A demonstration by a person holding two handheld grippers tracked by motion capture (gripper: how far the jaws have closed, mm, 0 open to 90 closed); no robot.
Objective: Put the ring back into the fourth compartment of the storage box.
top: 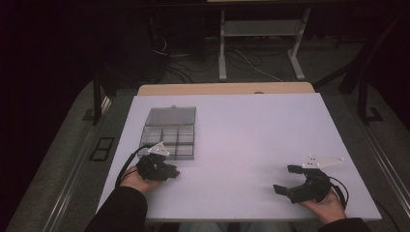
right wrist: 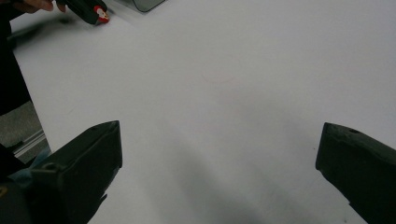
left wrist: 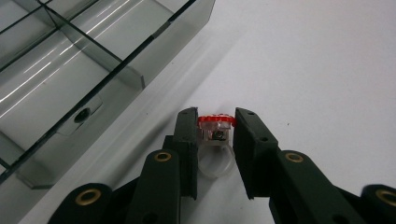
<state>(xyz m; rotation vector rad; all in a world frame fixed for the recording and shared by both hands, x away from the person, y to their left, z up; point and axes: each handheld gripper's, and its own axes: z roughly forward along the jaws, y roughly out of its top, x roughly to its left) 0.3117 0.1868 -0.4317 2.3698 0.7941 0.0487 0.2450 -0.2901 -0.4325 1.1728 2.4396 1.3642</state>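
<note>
Red-topped clear plastic ring clamped in left hand-held gripper just beside smoky divided plastic box, likely for sorting; right hand-held gripper apart, idle.

**Surroundings and fixtures**

The work surface is a white tabletop with a light wooden edge strip along its far side. Beyond it, on a grey floor, stands a white-legged desk frame; loose cables lie around its feet. A dark metal post stands near the far left corner of the tabletop. A black rectangular floor fitting lies on the grey floor, left of the tabletop.
</note>
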